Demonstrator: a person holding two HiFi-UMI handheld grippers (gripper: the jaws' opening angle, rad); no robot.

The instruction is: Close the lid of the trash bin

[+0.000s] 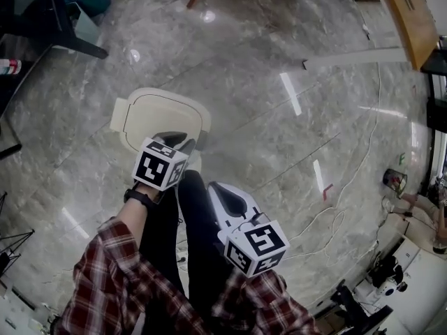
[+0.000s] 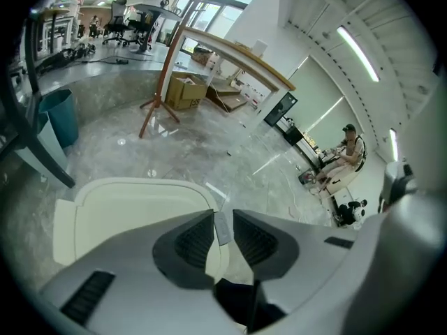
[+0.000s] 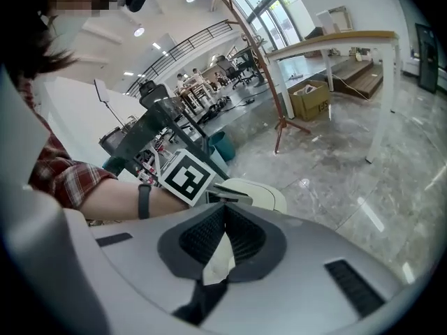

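While the person stands on the stone floor point(image 1: 293, 152), the bin point(image 1: 122, 117) is just in front of the legs point(image 1: 192, 243). Its cream lid point(image 2: 133, 208) lies flat on top, so I judge it is down already, or very nearly. The left gripper point(image 2: 222, 218) hangs over the lid's near edge, probably because this edge is far from the hinge side and a push there seats the lid best. Its jaws are almost together, with only a thin slit between them. A small grey piece point(image 2: 221, 230) shows in the slit, and I cannot tell if it is pinched or only lies below. The right gripper point(image 3: 223, 211) is held back beside the legs, well apart from the bin, I think so as not to disturb. Its jaws meet at the tips and hold nothing.
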